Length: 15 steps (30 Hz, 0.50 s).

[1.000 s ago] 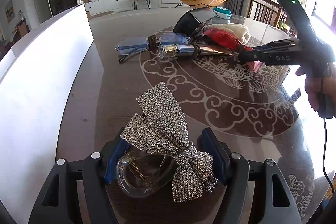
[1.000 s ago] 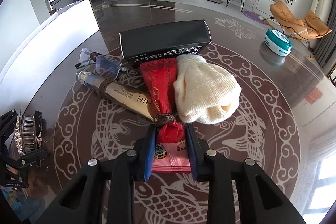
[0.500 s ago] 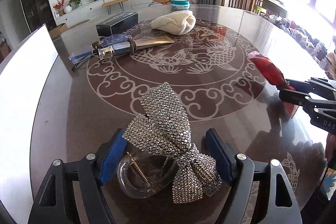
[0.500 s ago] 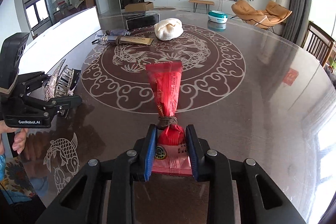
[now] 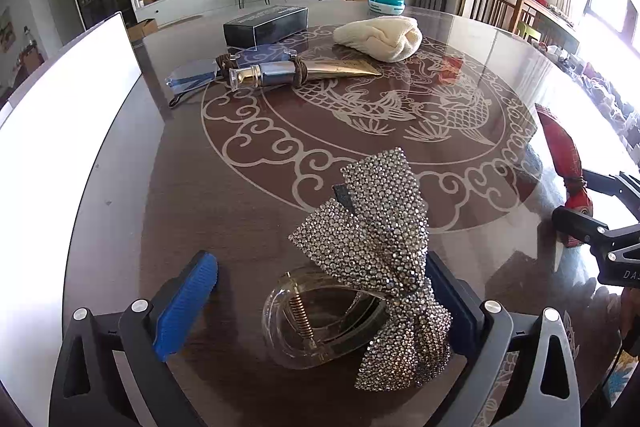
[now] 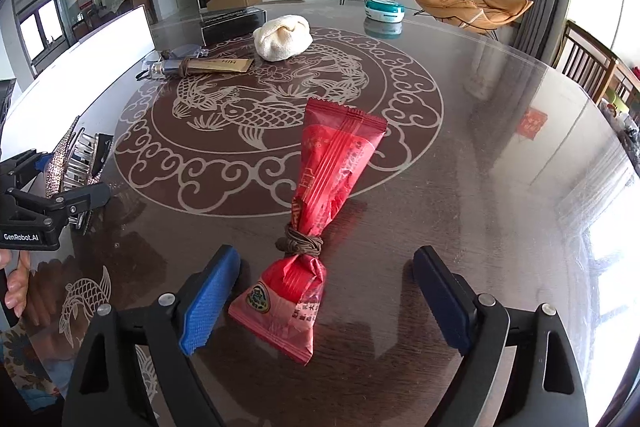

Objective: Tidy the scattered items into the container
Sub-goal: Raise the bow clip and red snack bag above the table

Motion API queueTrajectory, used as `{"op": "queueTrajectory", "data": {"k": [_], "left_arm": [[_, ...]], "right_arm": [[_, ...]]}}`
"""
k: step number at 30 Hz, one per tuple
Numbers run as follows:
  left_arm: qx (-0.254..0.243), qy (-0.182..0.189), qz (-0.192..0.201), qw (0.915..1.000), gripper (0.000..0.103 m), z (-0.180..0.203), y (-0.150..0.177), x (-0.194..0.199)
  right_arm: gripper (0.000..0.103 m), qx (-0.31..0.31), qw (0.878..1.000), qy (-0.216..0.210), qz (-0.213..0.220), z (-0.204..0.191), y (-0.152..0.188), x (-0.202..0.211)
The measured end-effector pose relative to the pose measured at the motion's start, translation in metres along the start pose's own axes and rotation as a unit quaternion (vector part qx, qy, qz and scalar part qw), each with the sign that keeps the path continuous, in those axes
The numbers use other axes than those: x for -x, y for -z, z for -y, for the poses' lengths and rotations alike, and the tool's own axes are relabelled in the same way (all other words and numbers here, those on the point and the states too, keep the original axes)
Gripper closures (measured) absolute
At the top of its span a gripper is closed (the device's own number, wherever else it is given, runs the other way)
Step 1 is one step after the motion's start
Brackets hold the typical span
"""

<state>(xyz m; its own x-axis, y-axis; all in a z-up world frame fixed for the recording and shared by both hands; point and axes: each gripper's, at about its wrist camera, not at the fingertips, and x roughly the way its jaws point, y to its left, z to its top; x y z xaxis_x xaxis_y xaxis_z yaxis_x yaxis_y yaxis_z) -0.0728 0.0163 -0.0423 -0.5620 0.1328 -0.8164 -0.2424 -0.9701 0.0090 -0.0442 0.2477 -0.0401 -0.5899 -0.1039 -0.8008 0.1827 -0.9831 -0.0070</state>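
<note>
1. Round dark brown glossy surface (image 6: 460, 187) with a pale fish-and-cloud inlay; broad bare stretch toward its right rim in the right wrist view, curved rim running along the left beside a tall white panel (image 5: 52, 147)
2. Left gripper (image 5: 324, 295) with fingers spread wide after just opening; rhinestone-covered bow hair clip with a clear plastic claw (image 5: 372, 267) lying on the surface between the blue pads, leaning against the right-hand pad, well clear of the left-hand one
3. Right gripper (image 6: 326, 287) likewise wide after just opening; red crinkly snack packet tied with brown cord (image 6: 324, 195) lying flat between the fingers, touching neither pad
4. Far across the surface, near one another: black oblong box (image 5: 266, 25), cream knitted cloth bundle (image 5: 380, 37), gold tube with a silver cap (image 5: 296, 73), blue-tinted clear pouch (image 5: 192, 79); teal round tin (image 6: 384, 10) apart, near the far rim
5. Only in the right wrist view: metal teeth of the clip, fingertips of a hand (image 6: 16, 283) on the left handle
6. Right gripper cut off at the left wrist view's right edge; whether the white panel belongs to a container, not possible to tell
</note>
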Motion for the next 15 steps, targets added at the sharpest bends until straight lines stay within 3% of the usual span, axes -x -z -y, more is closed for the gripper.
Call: {"op": "queueTrajectory", "data": {"k": [15], "left_arm": [[0.001,-0.001,0.000,1.0000,0.000,-0.0005,0.0003,-0.0006]], "right_arm": [[0.001,-0.010,1.000,0.007,-0.010,0.0009,-0.0015,-0.0058]]}}
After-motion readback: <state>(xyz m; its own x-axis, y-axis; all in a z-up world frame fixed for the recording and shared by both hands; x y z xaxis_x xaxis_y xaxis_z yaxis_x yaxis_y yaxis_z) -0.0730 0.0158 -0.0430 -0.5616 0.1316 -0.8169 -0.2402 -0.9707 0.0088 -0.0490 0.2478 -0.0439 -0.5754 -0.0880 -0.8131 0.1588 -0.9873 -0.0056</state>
